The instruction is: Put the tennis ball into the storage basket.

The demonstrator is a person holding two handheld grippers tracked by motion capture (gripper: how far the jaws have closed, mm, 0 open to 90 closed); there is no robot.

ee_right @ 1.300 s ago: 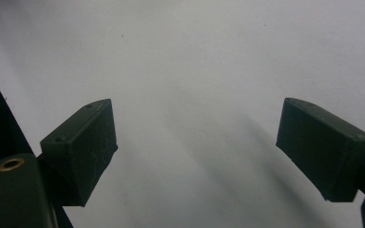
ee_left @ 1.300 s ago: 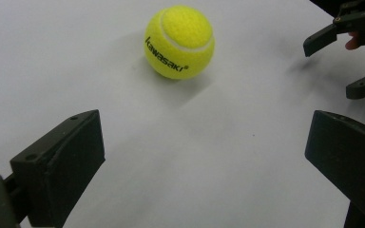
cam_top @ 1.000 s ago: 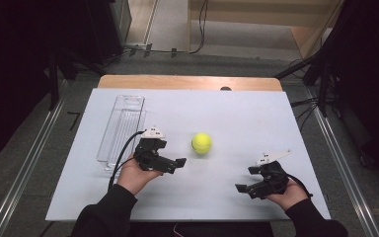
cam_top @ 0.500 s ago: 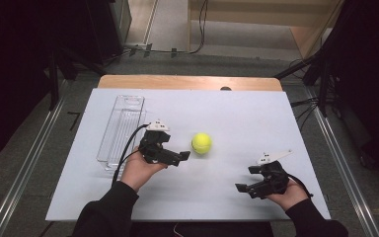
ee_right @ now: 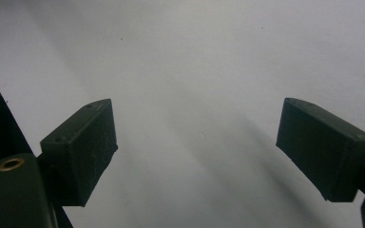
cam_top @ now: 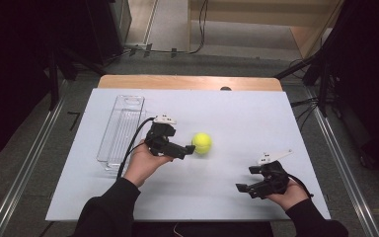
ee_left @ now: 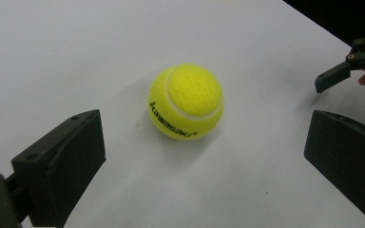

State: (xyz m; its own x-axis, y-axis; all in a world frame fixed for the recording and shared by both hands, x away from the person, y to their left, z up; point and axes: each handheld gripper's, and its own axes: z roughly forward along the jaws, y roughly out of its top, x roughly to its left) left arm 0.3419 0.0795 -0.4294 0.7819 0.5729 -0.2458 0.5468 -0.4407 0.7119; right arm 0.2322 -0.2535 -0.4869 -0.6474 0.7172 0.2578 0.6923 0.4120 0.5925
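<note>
Closing on 1 ball: my left gripper [ee_left: 204,156], jaws spread wide and empty, faces the yellow tennis ball [ee_left: 186,101] lying mid-table just ahead. I would centre it between both pads before squeezing; it may roll. Right gripper [cam_top: 246,189], likewise agape, idles near-right. Clear bin [cam_top: 122,129] beyond-left.

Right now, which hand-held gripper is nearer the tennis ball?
Left. The left hand-held gripper sits right beside the tennis ball, jaws open toward it, not touching. The right hand-held gripper rests open farther off, toward the table's near right corner.
</note>
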